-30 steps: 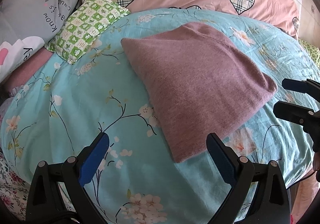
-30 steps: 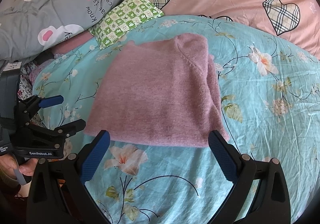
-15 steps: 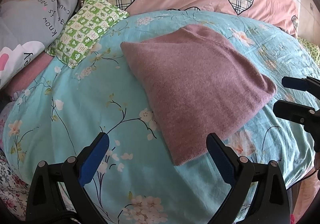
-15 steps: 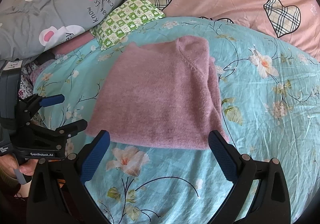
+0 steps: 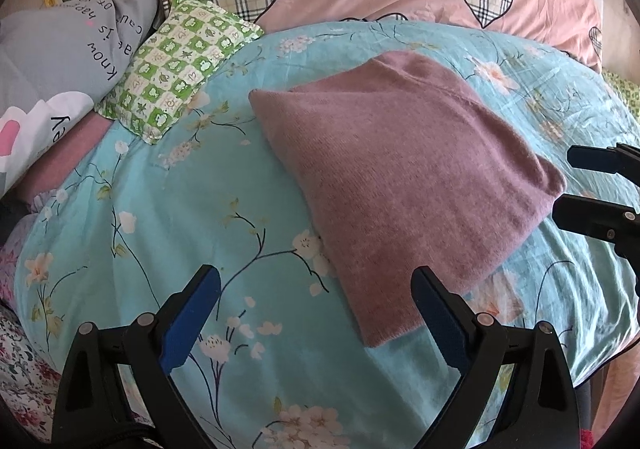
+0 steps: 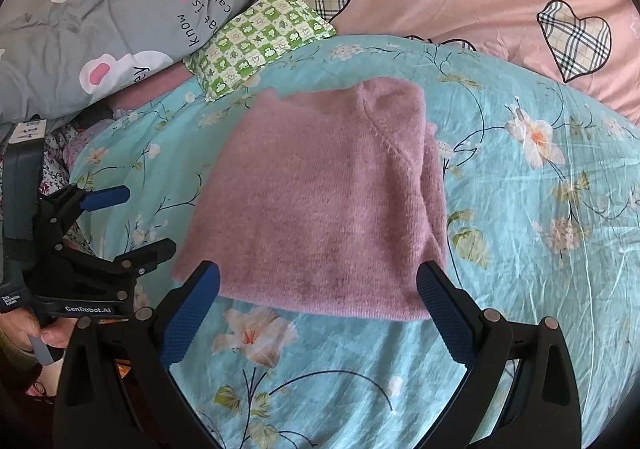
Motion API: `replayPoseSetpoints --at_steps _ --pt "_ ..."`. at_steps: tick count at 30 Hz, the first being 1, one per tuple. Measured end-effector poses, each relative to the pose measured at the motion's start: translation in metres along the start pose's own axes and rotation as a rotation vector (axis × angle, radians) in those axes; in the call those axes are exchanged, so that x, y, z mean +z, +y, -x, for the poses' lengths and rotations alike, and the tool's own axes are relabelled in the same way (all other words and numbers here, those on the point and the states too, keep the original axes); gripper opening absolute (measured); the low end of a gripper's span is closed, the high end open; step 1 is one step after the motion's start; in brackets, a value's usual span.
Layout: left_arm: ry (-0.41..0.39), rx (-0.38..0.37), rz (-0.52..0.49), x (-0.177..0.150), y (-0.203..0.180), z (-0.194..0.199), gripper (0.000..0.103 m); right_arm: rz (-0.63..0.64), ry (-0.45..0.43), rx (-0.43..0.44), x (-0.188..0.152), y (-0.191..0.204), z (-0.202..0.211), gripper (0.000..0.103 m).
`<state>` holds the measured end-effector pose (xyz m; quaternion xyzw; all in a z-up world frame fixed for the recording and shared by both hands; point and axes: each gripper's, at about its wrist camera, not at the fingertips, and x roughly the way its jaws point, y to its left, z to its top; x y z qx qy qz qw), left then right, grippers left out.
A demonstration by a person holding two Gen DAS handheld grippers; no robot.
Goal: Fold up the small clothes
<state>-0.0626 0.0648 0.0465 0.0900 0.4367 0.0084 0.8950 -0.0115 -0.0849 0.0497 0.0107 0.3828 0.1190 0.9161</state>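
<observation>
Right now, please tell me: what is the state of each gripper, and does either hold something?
Left gripper: open, holding nothing, above the bed beside the pink sweater.
Right gripper: open, holding nothing, at the sweater's near edge.

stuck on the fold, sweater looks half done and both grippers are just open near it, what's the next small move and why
Probably bring the right gripper forward to pinch the near hem of the mauve sweater. Both grippers are open and hold nothing, the left gripper sits off the sweater's near corner, and the sweater lies flat on the floral sheet with its hem just ahead of the right fingers, ready for another fold.
</observation>
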Motion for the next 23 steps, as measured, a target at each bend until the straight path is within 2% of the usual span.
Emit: replayPoseSetpoints --at_steps 13,23 --pt "0.014 -0.003 0.091 0.017 0.022 -0.009 0.097 -0.023 0.002 -0.003 0.009 -0.016 -0.006 0.099" --pt "0.018 0.006 0.087 0.017 0.015 -0.009 0.097 -0.030 -0.014 0.012 0.011 -0.016 -0.006 0.099"
